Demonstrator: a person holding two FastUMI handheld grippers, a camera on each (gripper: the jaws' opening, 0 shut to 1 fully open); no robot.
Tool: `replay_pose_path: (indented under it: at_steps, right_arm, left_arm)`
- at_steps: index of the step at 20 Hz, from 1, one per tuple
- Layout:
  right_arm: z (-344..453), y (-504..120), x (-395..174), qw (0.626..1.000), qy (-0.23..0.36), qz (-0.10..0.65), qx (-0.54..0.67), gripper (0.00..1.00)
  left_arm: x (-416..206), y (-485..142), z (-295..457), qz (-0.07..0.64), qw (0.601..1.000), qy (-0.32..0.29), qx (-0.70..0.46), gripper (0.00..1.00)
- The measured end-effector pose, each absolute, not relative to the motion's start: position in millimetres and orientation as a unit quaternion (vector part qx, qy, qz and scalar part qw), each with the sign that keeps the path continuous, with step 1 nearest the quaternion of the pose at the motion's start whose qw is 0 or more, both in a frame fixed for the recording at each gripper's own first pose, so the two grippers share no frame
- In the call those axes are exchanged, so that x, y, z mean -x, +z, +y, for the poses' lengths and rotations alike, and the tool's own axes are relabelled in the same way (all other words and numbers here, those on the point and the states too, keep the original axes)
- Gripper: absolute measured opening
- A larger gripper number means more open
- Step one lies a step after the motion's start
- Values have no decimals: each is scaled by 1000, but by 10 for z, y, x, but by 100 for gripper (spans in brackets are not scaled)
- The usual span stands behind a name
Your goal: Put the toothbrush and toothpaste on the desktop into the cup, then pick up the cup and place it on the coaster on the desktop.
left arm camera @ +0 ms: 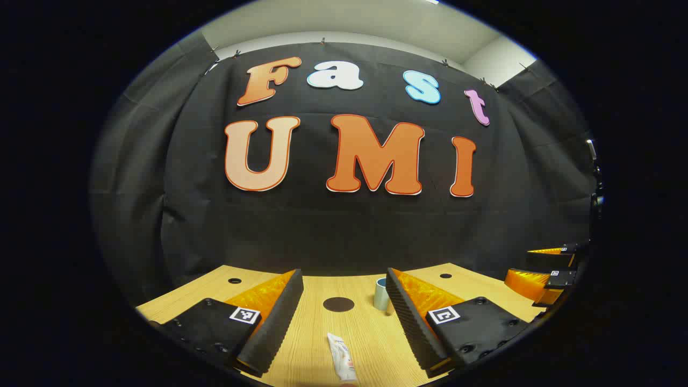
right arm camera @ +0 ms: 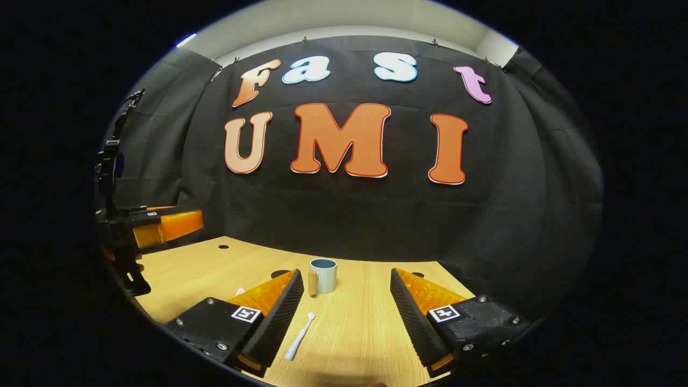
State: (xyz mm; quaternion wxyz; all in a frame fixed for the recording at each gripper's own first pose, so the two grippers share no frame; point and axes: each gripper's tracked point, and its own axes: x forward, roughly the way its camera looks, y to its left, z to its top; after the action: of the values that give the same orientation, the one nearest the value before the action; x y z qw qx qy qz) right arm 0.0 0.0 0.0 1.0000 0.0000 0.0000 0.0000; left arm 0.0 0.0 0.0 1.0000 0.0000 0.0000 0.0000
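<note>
A: We are holding the left gripper (left arm camera: 344,317) spread wide over the light wooden table (left arm camera: 371,333), gripping nothing. The white toothpaste tube (left arm camera: 342,361) is lying right below, between its fingers, its long axis running roughly away from us.

B: We are keeping the right gripper (right arm camera: 344,314) released too; the slim white toothbrush (right arm camera: 300,336) is lying by its left finger, angled towards the pale grey-blue cup (right arm camera: 323,275) standing beyond. The round dark coaster (left arm camera: 338,304) is sitting nearer the left gripper.
</note>
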Motion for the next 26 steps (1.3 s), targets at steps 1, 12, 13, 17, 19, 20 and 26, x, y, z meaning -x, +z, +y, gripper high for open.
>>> replay_pose_path:
  at_steps: [1, 12, 13, 17, 19, 20, 26]
  right_arm:
    - [28, -20, -22, 1000, 3, 2, 0, 98]
    - [106, -77, -197, 999, 26, 19, -3, 98]
    - [94, -80, -202, 999, 25, 21, -2, 97]
    - [133, -86, -212, 999, 34, 30, -7, 97]
    - [159, -75, -201, 999, 36, 27, -11, 97]
    - [185, -63, -196, 999, 38, 24, -11, 97]
    - [267, -73, -226, 999, 42, 33, 0, 97]
  left_arm:
    - [-24, -15, -7, 3, 1000, -2, -3, 98]
    - [-146, -57, -26, 22, 1000, -9, 15, 98]
    - [-153, -60, -9, 23, 1000, -7, 15, 98]
    - [-170, -81, 0, 33, 999, -4, 7, 98]
    - [-138, -51, -6, 27, 1000, -3, 0, 98]
    - [-129, -32, -1, 23, 1000, -2, -3, 98]
    - [-121, -93, 1, 34, 999, -2, -6, 98]
